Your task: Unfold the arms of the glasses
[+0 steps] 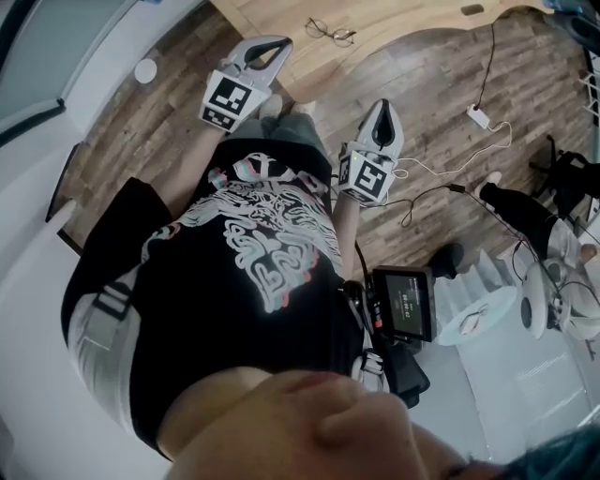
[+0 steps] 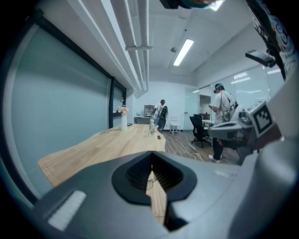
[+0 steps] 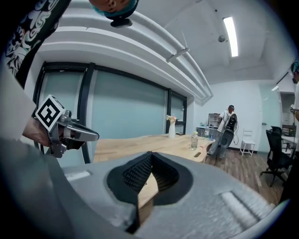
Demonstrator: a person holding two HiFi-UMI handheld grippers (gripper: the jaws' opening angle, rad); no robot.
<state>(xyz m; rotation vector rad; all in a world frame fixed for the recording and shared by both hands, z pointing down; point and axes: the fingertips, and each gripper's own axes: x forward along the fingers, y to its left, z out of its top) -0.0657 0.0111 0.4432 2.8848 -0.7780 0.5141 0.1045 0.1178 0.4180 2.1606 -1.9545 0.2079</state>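
A pair of thin wire-framed glasses (image 1: pixel 330 33) lies on the light wooden table (image 1: pixel 394 19) at the top of the head view. Both grippers are held close to the person's body, short of the table. The left gripper (image 1: pixel 279 43) is shut with nothing in it, its tips pointing toward the table edge just left of the glasses. The right gripper (image 1: pixel 384 105) hangs lower over the wood floor, also shut and empty. In the left gripper view the glasses (image 2: pixel 150 180) show faintly through the gap behind the closed jaws. The right gripper view shows only table between its jaws.
A power strip (image 1: pixel 478 117) and cables lie on the floor to the right, near another person's legs (image 1: pixel 516 211). A white disc (image 1: pixel 145 70) sits on the floor at left. A bottle (image 2: pixel 152 126) and vase (image 2: pixel 123 120) stand far down the table. Office chair (image 2: pixel 198 130) beyond.
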